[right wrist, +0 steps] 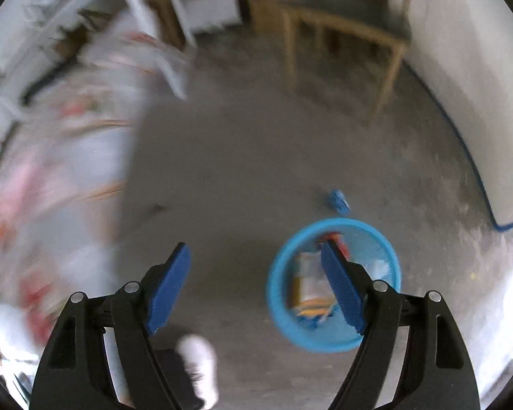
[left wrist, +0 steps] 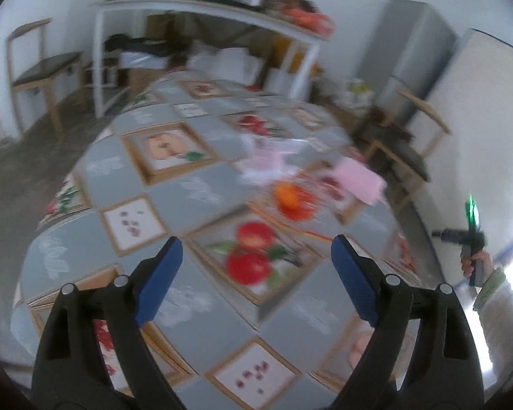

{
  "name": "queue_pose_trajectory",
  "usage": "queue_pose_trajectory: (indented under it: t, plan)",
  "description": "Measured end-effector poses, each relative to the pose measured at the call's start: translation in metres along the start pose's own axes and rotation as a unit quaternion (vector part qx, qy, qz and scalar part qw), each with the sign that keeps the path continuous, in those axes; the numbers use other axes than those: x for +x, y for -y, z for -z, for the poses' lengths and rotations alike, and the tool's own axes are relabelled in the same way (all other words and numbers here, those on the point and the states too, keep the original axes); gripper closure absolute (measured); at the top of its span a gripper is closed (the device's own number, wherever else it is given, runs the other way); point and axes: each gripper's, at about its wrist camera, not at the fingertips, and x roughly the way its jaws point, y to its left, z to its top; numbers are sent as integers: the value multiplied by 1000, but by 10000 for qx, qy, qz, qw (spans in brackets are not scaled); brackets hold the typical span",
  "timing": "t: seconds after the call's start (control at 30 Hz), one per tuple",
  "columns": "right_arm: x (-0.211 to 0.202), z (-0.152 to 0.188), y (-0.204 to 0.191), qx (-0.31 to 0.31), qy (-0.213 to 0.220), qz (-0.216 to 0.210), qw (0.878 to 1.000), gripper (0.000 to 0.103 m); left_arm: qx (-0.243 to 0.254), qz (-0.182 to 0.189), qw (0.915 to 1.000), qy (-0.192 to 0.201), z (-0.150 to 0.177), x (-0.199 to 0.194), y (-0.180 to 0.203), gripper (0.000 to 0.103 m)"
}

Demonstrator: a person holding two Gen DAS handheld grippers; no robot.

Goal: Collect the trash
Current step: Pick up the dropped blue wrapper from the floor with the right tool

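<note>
**A:** Where do you stand in the job? Your right gripper (right wrist: 256, 287) hangs over the floor with the blue bin (right wrist: 335, 341) just beside and below its right finger. The bin already has wrappers in it, an orange-and-white packet (right wrist: 311, 283) among them, so I judge that you are between loads: one drop done, the next pick-up not yet begun.

**B:** And what is left to gather?

**A:** On the table (left wrist: 195, 184) your left gripper (left wrist: 256, 276) looks at a small cluster towards the far right side: pinkish crumpled paper (left wrist: 266, 160), a pink sheet (left wrist: 359, 177) and an orange thing (left wrist: 290, 200) close in front of them. The view is blurred, so I can't tell you exactly what each is. There is also a blue scrap (right wrist: 337, 200) on the floor, near the bin but outside it.

**B:** The tongs?

**A:** Both pairs are spread wide with nothing between the blue pads (left wrist: 160, 280) and touching nothing. Your left pair hovers above the tablecloth, well short of the litter.

**B:** So the next move?

**A:** Likely carry your left pair forward and right to the cluster, come down over one piece, and close only once it sits between the pads. Light paper may slip, so take it by the bulk.
</note>
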Motion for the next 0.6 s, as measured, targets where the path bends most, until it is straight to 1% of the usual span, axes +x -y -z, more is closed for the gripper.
queue_pose_trajectory:
  t: [0.03, 0.07, 0.13, 0.17, 0.2, 0.27, 0.37, 0.43, 0.47, 0.53, 0.6]
  plan:
    - [28, -15, 15, 94, -213, 104, 9997, 27, -138, -107, 9998, -21, -4, 3, -4, 19]
    - [66, -34, 32, 146, -532, 209, 9983, 27, -343, -225, 9991, -56, -9, 8, -9, 19]
    - [117, -56, 52, 183, -919, 449, 9946, 27, -523, -393, 9978, -109, -15, 13, -15, 19]
    - [142, -66, 61, 163, -1109, 582, 9920, 27, -580, -604, 9964, -148, -21, 17, -18, 19]
    - [171, -76, 71, 169, -1301, 788, 9882, 27, -589, -729, 9955, -154, -24, 19, -20, 19]
    - [222, -92, 91, 308, -1624, 996, 9812, 28, -616, -1135, 9915, -177, -31, 23, -25, 19]
    - [274, -104, 103, 493, -1897, 1186, 9734, 31, -779, -1488, 9855, -249, -35, 24, -33, 19]
    - [308, -110, 112, 635, -2096, 1285, 9672, 35, -894, -1576, 9831, -270, -37, 23, -36, 19]
    - [318, -112, 115, 726, -2139, 1280, 9657, 35, -1024, -1656, 9805, -278, -37, 23, -40, 19]
    - [342, -114, 125, 954, -2259, 1251, 9614, 40, -1322, -1743, 9753, -297, -37, 22, -46, 19]
    - [363, -117, 128, 1089, -2426, 1291, 9553, 43, -1461, -1818, 9720, -302, -38, 22, -48, 19]
